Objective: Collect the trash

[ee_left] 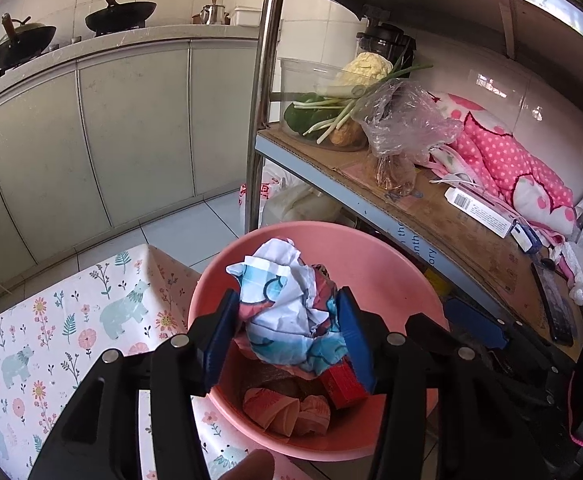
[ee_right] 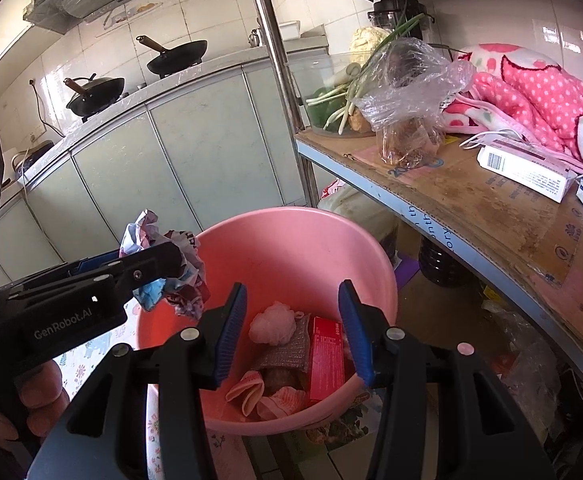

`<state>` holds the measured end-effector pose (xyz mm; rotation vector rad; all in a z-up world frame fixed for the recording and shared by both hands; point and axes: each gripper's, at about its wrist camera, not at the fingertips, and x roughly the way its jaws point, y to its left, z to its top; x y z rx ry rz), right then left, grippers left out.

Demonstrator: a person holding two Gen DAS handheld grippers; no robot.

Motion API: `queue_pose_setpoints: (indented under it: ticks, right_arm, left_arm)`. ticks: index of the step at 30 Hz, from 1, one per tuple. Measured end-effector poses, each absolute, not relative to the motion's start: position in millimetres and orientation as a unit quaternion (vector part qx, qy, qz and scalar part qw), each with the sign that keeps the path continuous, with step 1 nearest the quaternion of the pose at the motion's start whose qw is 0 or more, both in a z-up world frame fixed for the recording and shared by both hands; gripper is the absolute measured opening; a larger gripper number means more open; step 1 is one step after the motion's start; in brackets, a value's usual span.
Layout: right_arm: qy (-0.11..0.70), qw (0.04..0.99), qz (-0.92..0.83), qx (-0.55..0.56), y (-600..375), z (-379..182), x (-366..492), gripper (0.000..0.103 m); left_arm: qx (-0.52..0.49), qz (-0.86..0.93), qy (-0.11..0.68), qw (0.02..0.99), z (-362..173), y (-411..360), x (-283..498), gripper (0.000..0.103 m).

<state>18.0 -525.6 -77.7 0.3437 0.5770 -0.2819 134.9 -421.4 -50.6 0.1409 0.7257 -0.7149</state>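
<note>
One crumpled paper wrapper (ee_left: pixel 291 312), printed in blue, white and red, is clamped between the blue pads of the left gripper (ee_left: pixel 287 332), held over the pink plastic basin (ee_left: pixel 391 264). Inside the basin lie a red box (ee_right: pixel 325 360), a grey scouring pad (ee_right: pixel 287 350), a white mesh ball (ee_right: pixel 273 322) and pink crumpled wrappers (ee_right: pixel 267 398). From the right wrist view the right gripper (ee_right: pixel 293 332) hangs above the basin with its jaws spread and nothing between them. The basin stands at the edge of a tabletop (ee_left: pixel 31 340) covered in a floral bear-print cloth. Beside it, a metal shelf (ee_right: pixel 471 200) lined with cardboard carries a clear plastic bag (ee_right: pixel 407 84), scallions (ee_left: pixel 343 112) and a pink dotted blanket (ee_right: pixel 543 92).
</note>
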Motion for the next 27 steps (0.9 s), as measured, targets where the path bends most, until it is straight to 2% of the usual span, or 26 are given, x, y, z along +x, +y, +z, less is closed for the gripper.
queue_pose_setpoints:
  ticks: [25,26,27]
  right_arm:
    - [0.276,0.941,-0.135,0.140,-493,-52,-29,0.049]
    - [0.277,0.941,-0.135,0.137,-491,-51,-31,0.051]
    - [0.278,0.941,-0.135,0.134,-488,-50,-34,0.057]
  left_arm:
    - [0.058,-0.356,0.313,0.879,-11,-393,85,0.055]
    - [0.056,-0.355,0.313,0.879,-10,-391,83,0.055]
    - [0.054,-0.354,0.314,0.880,-8,-388,80,0.055]
